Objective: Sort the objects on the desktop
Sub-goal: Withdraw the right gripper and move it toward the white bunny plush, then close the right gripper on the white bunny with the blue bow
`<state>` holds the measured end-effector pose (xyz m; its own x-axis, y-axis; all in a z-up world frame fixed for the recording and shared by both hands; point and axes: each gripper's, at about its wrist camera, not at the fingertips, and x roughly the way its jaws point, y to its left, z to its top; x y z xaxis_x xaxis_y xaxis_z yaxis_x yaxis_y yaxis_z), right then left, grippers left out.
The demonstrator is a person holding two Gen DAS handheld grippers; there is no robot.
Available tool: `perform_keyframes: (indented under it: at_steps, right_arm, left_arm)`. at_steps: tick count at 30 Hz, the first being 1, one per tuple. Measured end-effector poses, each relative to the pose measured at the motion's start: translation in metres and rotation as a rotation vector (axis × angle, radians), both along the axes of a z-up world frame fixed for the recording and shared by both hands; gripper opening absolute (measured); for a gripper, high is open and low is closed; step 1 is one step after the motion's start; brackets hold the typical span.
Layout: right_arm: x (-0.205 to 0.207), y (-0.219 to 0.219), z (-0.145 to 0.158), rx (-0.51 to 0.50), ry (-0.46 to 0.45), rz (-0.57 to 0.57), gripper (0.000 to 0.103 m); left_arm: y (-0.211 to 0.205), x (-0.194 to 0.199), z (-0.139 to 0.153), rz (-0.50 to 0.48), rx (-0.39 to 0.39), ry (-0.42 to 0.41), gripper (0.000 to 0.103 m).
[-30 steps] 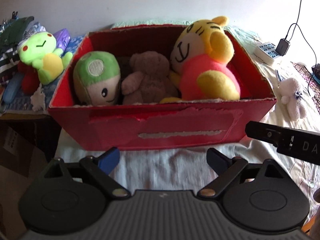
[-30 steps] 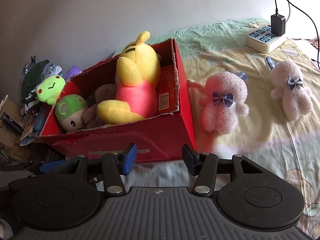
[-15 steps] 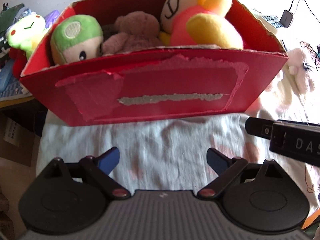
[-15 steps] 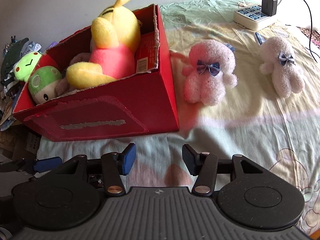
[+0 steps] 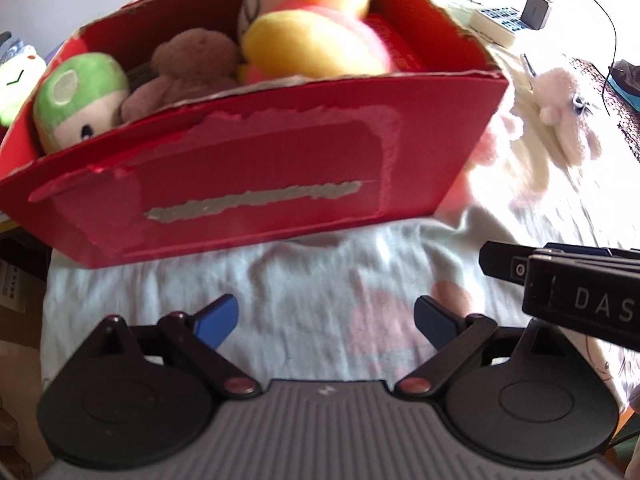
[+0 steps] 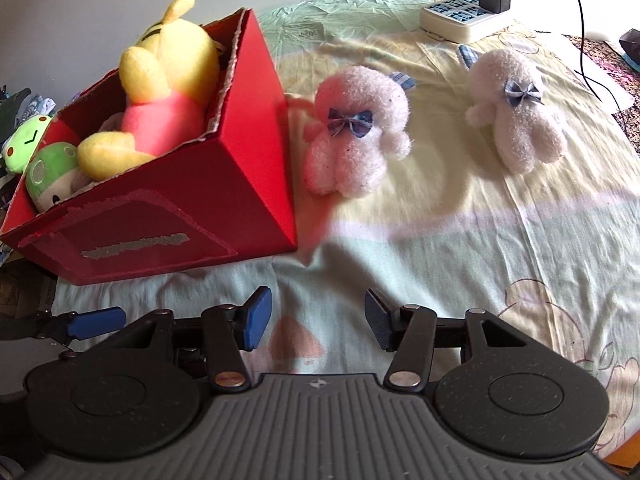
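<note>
A torn red cardboard box (image 5: 260,184) (image 6: 240,140) stands on the bedsheet. In it sit a yellow tiger plush in pink (image 5: 312,44) (image 6: 168,76), a brown bear (image 5: 188,68) and a green-capped mushroom plush (image 5: 76,96) (image 6: 48,168). To the right of the box lie a pink fluffy plush with a bow (image 6: 356,136) and a white one (image 6: 516,112) (image 5: 560,108). My left gripper (image 5: 326,316) hangs over the sheet in front of the box, its jaws opening wider around nothing. My right gripper (image 6: 318,314) is open and empty, nearer the box's right corner.
A green frog plush (image 6: 24,144) and clutter lie left of the box, past the bed's edge. A power strip (image 6: 460,20) with a charger and cables is at the back right. The right gripper's body (image 5: 580,300) juts in beside my left gripper.
Both grippers have sunk and tipped down toward the sheet in front of the box. The box now sits higher in both views. Nothing was taken hold of.
</note>
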<state>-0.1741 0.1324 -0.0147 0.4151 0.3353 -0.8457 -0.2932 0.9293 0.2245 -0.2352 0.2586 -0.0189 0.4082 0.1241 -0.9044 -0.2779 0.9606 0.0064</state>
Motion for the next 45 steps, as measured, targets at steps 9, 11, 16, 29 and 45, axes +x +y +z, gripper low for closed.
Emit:
perform_keyframes:
  at_steps: [9,11,16,29,45]
  right_arm:
    - [0.028,-0.045,0.003,0.004,0.006,0.008,0.055]
    - [0.036,-0.058,0.005,0.006,0.003,0.006,0.056]
    - [0.056,-0.091,0.007,0.014,0.005,0.006,0.056]
    - [0.109,-0.165,0.006,0.064,0.038,0.011,0.057]
    - [0.191,-0.187,0.008,0.097,-0.015,0.052,0.060]
  left_arm:
    - [-0.048,0.028,0.005,-0.019,-0.002,-0.001,0.098]
    - [-0.061,0.037,0.006,-0.023,0.001,0.002,0.098]
    - [-0.091,0.057,0.004,-0.021,-0.009,0.014,0.098]
    - [-0.152,0.109,0.003,-0.035,-0.018,0.020,0.098]
    - [-0.185,0.180,-0.004,-0.129,-0.149,-0.142,0.093]
